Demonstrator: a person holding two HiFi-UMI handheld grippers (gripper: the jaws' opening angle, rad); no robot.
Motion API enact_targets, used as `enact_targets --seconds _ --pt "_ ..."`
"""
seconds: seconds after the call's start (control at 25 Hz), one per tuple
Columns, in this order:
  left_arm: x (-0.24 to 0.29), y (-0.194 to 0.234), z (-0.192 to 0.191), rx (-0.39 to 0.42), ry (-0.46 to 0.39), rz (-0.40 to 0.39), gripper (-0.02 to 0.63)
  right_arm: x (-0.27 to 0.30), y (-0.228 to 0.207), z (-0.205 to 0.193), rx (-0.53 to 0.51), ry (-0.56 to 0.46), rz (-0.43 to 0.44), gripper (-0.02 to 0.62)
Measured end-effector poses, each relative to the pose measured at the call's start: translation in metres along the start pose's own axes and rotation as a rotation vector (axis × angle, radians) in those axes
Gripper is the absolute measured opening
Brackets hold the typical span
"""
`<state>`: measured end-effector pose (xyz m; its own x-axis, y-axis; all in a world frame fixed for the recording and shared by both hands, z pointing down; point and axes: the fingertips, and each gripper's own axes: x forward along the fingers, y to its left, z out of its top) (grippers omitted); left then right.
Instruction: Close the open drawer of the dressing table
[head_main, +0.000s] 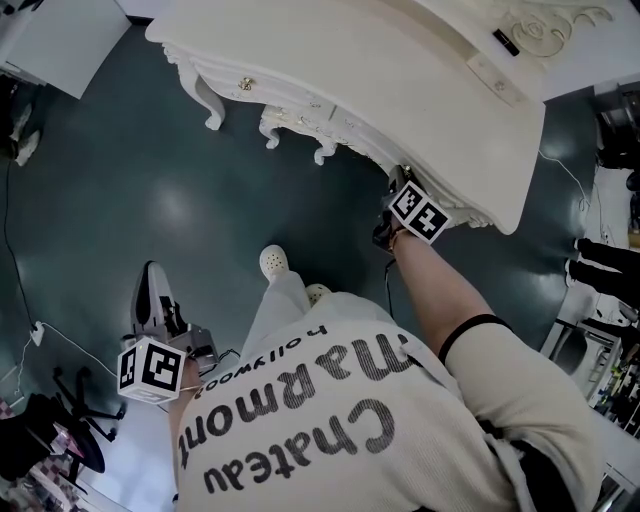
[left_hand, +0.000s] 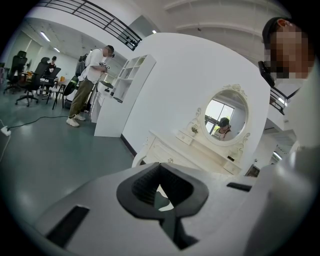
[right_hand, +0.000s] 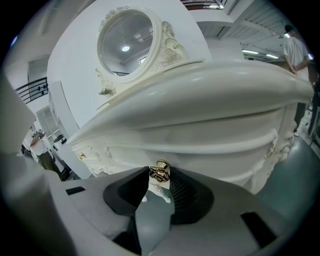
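Gold knob (right_hand: 160, 171) on cream drawer (right_hand: 210, 152), at front of bench (head_main: 400, 90), R end, under top's lip. R claw (right_hand: 159, 176) approx. half-spread, pinched on knob. Drawer prob. light wood, may bind if skewed; push square via knob (small, slick). L claw (left_hand: 160, 169) closed, empty. Shirt (head_main: 330, 420) reads "Chateau Marmont hollywood".

The only print you can read is on your shirt (head_main: 400, 440): large dark letters spell "Chateau Marmont", with a smaller "hollywood" beside them, all upside down in the head view. The left marker cube (head_main: 150, 370) and the right marker cube (head_main: 418, 213) bear black-and-white square patterns, not letters. A dark label (head_main: 505, 42) on the dressing table (head_main: 400, 90) is too small to read.
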<state>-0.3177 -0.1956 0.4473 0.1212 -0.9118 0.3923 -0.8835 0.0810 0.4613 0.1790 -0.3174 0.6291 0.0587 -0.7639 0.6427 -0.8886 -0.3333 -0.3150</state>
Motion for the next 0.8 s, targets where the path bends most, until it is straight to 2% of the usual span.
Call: enact_targets --seconds 0.32,0.44,0.52,0.68,0.8 --pt "-0.002 -0.003 -0.006 0.003 0.008 -0.011 0.008 0.003 -0.001 0.0 0.018 0.03 -0.009 0.146" --pt "-0.002 -0.011 -0.007 0.011 0.005 -0.021 0.008 0.004 -0.003 -0.002 0.083 0.072 -0.018 0.164" --pt "-0.004 -0.016 -0.007 0.015 0.0 -0.031 0.008 0.002 -0.002 -0.007 0.13 0.103 -0.013 0.234" --pt "-0.013 -0.024 -0.008 0.026 -0.016 -0.047 0.008 -0.014 0.012 -0.028 0.186 0.208 -0.061 0.235" --pt "-0.021 -0.029 -0.012 0.014 -0.025 -0.052 0.008 -0.035 0.036 -0.044 0.189 0.247 -0.032 0.235"
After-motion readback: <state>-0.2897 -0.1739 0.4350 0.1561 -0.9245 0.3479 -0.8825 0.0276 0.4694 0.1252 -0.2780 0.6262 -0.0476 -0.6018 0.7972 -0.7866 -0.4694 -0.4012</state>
